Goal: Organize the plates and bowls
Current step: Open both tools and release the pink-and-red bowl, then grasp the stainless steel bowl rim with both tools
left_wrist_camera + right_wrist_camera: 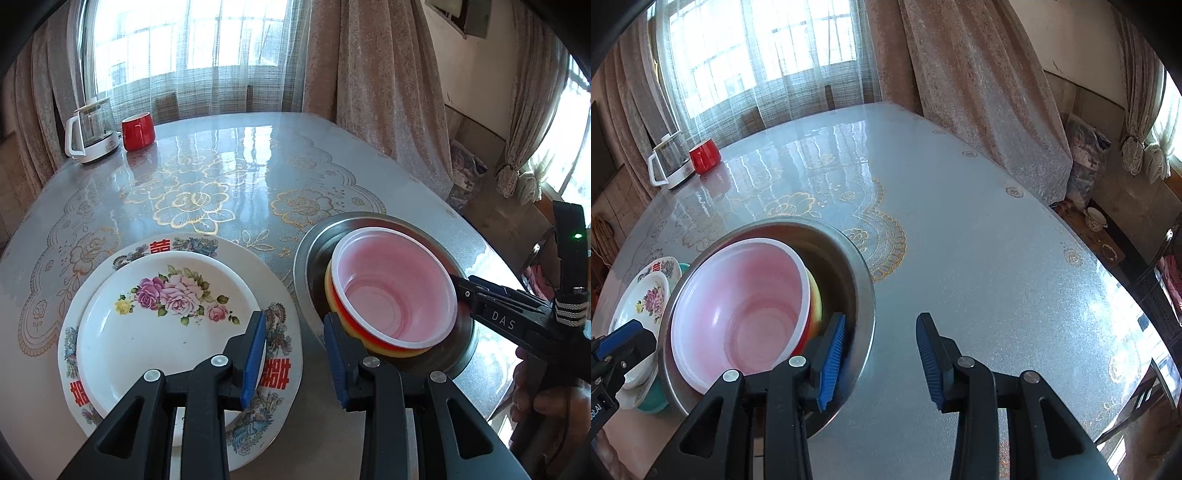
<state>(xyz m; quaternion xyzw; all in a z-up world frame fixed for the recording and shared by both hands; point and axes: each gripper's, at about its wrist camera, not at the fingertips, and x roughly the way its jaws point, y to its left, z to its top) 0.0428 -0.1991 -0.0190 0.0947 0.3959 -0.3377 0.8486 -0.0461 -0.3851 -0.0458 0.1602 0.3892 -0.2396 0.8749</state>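
A rose-patterned white plate (162,325) lies stacked on a larger plate with red characters (280,373) at the near left. Beside it a steel bowl (314,243) holds a yellow-and-red bowl (328,280) with a pink plastic bowl (391,284) nested inside. My left gripper (295,354) is open and empty, hovering between the plates and the steel bowl. My right gripper (881,360) is open and empty, straddling the steel bowl's (860,266) right rim by the pink bowl (746,306). It shows at the right in the left wrist view (465,291).
A glass kettle (92,129) and a red cup (137,131) stand at the table's far left. Curtains hang behind the table. The plates also show in the right wrist view (646,295), over a teal bowl (653,402).
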